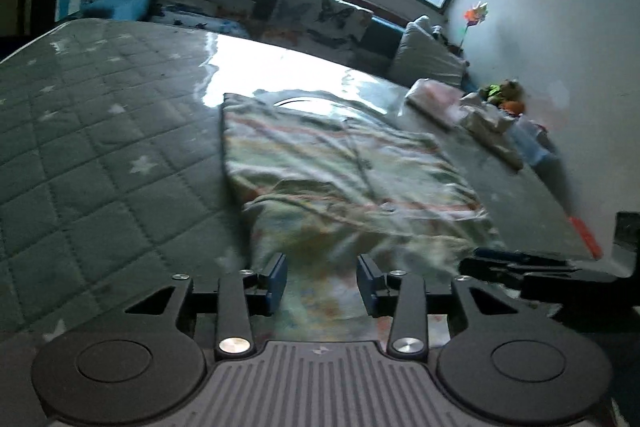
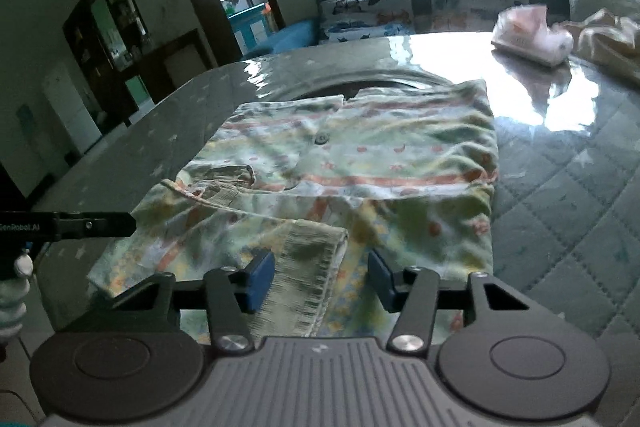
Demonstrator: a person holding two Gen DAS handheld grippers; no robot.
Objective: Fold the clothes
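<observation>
So the thing everything hangs off here is the patterned shirt (image 2: 340,163), a small pastel one with orange stripes and a button placket, lying on the quilted star-print table cover (image 1: 100,131) near the front edge. Left of the shirt it's just bare quilt running off toward the dim doorway. The shirt itself looks partway folded to me: both sides seem turned in so the body is a narrow oblong, a ribbed cuff (image 2: 308,267) of 1 sleeve lies on top at the near end, and the collar end points away toward the window. That's a judgement, mind, the fabric is rumpled and a bit blurred. Laying it lengthwise like that makes sense if you want both tools at the near hem. The left gripper (image 1: 322,281) sits low at the near-left corner of the shirt, its 2 blue pads spread fairly wide with printed cloth showing between them, nothing pinched that I can see. The right gripper (image 2: 322,277) is at the near-middle, also spread wide, pads either side of that cuff but not closed on it; can't tell if they brush the cloth. Right of the shirt and further back there's a pink folded garment (image 2: 528,31) and a cream bundle (image 2: 608,35), well apart from it, which I'd guess are other pieces of the laundry.
</observation>
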